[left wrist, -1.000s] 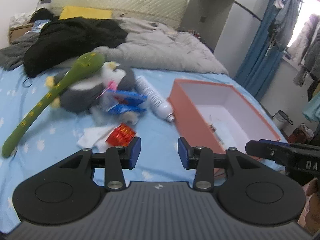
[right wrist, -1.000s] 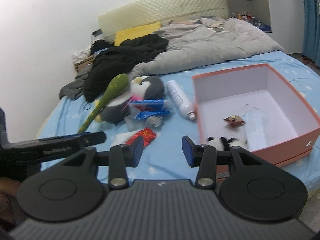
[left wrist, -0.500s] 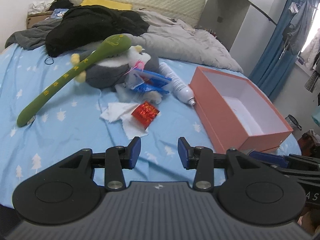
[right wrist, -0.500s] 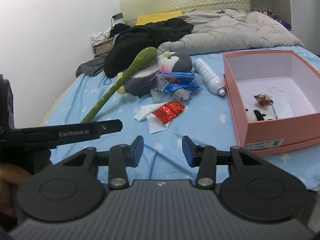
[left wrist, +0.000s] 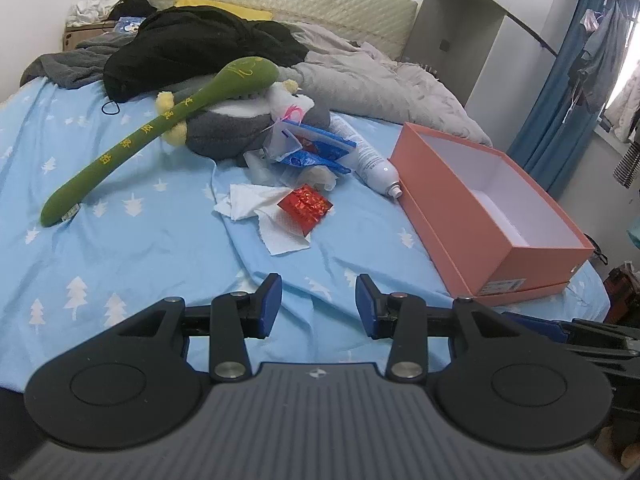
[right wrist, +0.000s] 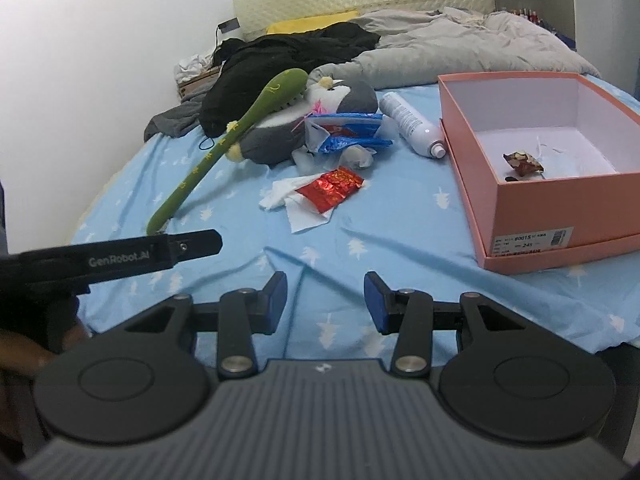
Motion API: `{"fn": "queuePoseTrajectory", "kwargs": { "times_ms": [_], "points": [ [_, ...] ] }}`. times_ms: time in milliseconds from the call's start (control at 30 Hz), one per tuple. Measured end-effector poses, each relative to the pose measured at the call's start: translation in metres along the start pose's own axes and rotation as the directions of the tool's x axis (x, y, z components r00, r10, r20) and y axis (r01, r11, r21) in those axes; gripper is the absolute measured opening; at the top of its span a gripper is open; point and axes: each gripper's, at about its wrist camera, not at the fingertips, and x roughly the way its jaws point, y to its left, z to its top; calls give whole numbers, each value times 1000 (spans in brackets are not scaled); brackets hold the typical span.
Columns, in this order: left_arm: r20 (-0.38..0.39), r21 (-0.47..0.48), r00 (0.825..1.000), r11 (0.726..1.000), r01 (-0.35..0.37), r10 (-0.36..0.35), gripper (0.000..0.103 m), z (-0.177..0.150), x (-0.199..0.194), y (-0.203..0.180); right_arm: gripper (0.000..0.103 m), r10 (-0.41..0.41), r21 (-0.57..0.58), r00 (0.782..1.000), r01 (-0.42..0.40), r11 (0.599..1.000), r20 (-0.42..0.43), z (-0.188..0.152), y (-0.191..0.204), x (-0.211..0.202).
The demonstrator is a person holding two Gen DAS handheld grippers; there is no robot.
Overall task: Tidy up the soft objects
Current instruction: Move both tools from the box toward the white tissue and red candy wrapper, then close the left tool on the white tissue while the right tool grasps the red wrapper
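1. my left gripper (left wrist: pixel 318 300) hung over the near edge of the blue tree-print sheet (left wrist: pixel 132 248), its blue pads apart with nothing between them.
2. my right gripper (right wrist: pixel 325 300) sat the same way over the sheet, jaws apart and empty, pointing down toward the bed.
3. the soft things lay in a heap mid-bed: a long green plush stick (left wrist: pixel 160 132) leaned across a grey and white plush penguin (left wrist: pixel 240 130), its thin end resting on the sheet.
4. touching the penguin's front was a blue and white plastic bag (left wrist: pixel 316 150), and nearer me lay a white tissue (left wrist: pixel 264 212) with a shiny red wrapper (left wrist: pixel 306 203) on it.
5. a white spray can (right wrist: pixel 412 124) lay between the bag and the orange box (right wrist: pixel 472 168), its nozzle just beside the box wall.
6. the box stood open at the right of the bed; in the right wrist view a crumpled brownish wrapper (right wrist: pixel 522 162) lay on its white floor.
7. black clothing (left wrist: pixel 192 44) and a grey duvet (left wrist: pixel 372 80) were piled behind the toys, toward the headboard.
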Motion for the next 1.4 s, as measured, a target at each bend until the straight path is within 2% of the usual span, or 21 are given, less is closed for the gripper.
{"fn": "queuePoseTrajectory", "kwargs": {
  "times_ms": [300, 633, 800, 1000, 1033, 1100, 1133, 1267, 1400],
  "points": [
    [-29, -11, 999, 1000, -14, 14, 47, 5, 46, 17, 46, 11, 20, 1000, -11, 1000, -6, -2, -6, 45],
    [-48, -11, 998, 999, -46, 45, 47, 22, 107, 43, 46, -4, 27, 1000, 3, 1000, 6, 15, -20, 103],
    [-21, -43, 999, 998, -48, 48, 52, 37, 135, 58, 46, -4, 11, 1000, 4, 1000, 7, 27, -25, 133],
    [-1, -53, 999, 997, -55, 55, 53, 52, 164, 72, 46, -12, -16, 1000, 12, 1000, 14, 41, -29, 167],
    [3, -51, 998, 997, -55, 55, 53, 55, 168, 74, 46, -12, -15, 1000, 12, 1000, 17, 44, -29, 172],
    [13, -52, 998, 997, -60, 61, 55, 61, 175, 80, 58, 2, -3, 1000, -2, 1000, 28, 50, -31, 181],
    [15, -60, 998, 996, -64, 65, 55, 64, 179, 83, 60, 11, -1, 999, -11, 1000, 31, 53, -32, 186],
    [3, -96, 1000, 995, -28, 29, 56, 73, 196, 96, 60, 14, -2, 999, -14, 1000, 29, 62, -33, 205],
    [-29, -92, 1000, 996, -5, 2, 56, 78, 215, 101, 61, 40, 23, 999, -40, 999, 20, 69, -40, 225]
  ]
}}
